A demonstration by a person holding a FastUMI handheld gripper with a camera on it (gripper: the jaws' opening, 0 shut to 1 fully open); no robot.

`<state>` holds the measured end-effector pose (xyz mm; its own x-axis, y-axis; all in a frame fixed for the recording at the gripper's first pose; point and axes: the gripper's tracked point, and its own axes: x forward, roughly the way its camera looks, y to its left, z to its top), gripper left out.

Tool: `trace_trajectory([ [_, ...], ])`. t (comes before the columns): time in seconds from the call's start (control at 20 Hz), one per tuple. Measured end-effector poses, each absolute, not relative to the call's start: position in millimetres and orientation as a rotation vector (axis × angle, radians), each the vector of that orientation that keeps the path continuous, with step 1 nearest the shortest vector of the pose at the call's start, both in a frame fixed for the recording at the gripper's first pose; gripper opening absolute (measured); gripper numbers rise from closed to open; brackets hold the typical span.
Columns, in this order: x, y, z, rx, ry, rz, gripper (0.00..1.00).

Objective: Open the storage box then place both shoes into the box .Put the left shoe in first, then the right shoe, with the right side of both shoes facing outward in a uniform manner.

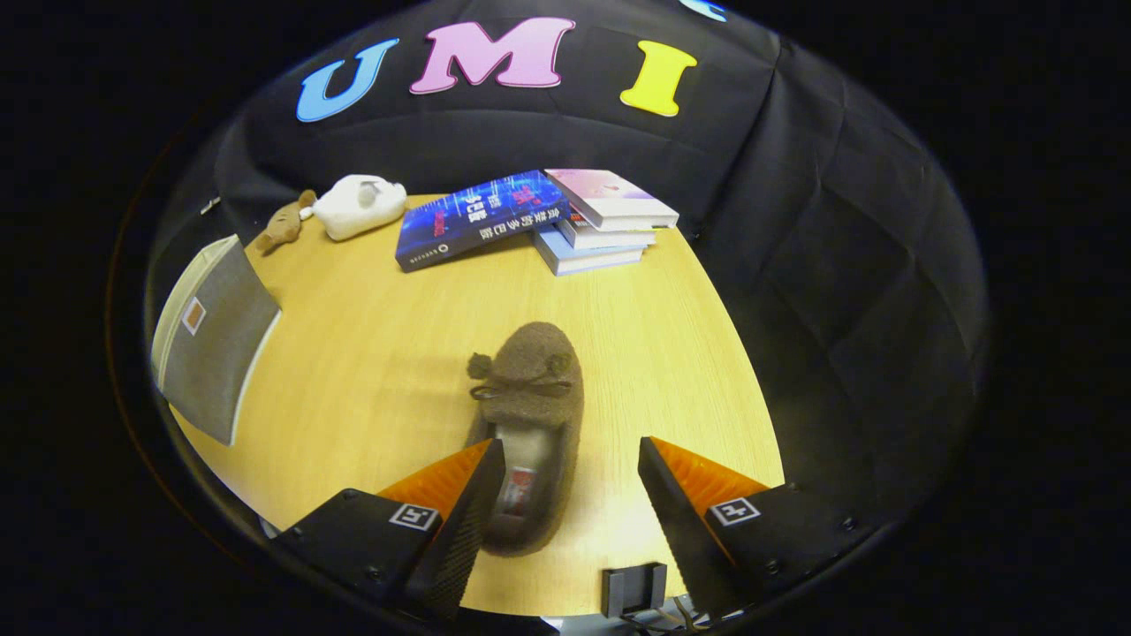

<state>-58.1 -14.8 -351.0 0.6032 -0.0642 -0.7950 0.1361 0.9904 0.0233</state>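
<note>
The gripper (572, 481) is held wide apart above the counter (371, 353), nothing clamped. A brown slipper (530, 389) lies between and just ahead of the fingers, its heel partly hidden behind the left finger. Bare wood is left on both sides. A grey storage box (216, 340) sits at the left edge, cut off. Books (530, 221) and soft toys (340, 210) lie beyond.

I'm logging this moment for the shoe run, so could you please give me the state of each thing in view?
gripper: open, fingers astride the shoe's heel end, not pressing.
shoe: flat on the table, upright, toe pointing away.
storage box: grey, beside the shoe; open or closed unclear.
books: closed, stacked; a blue one leans on them.
plush toys: lying at the table's far edge.
</note>
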Motion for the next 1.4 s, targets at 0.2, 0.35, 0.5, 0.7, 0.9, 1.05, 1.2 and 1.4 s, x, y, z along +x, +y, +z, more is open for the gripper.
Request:
trace_trajectory([
  [0.2,-36,-20,-382,0.056,0.936,-0.112,0.87],
  [0.35,-20,-20,-401,0.033,0.959,-0.111,0.74],
  [0.5,-18,-16,-414,0.023,0.987,-0.123,0.34],
  [0.7,-25,-18,-407,0.042,0.989,-0.179,0.05],
  [0.9,-34,-10,-372,0.111,0.954,-0.204,0.05],
  [1.05,-38,4,-330,0.152,0.921,-0.215,0.05],
  [1.2,-32,40,-280,0.185,0.870,-0.175,0.05],
  [1.4,-9,110,-218,0.257,0.827,-0.087,0.05],
])
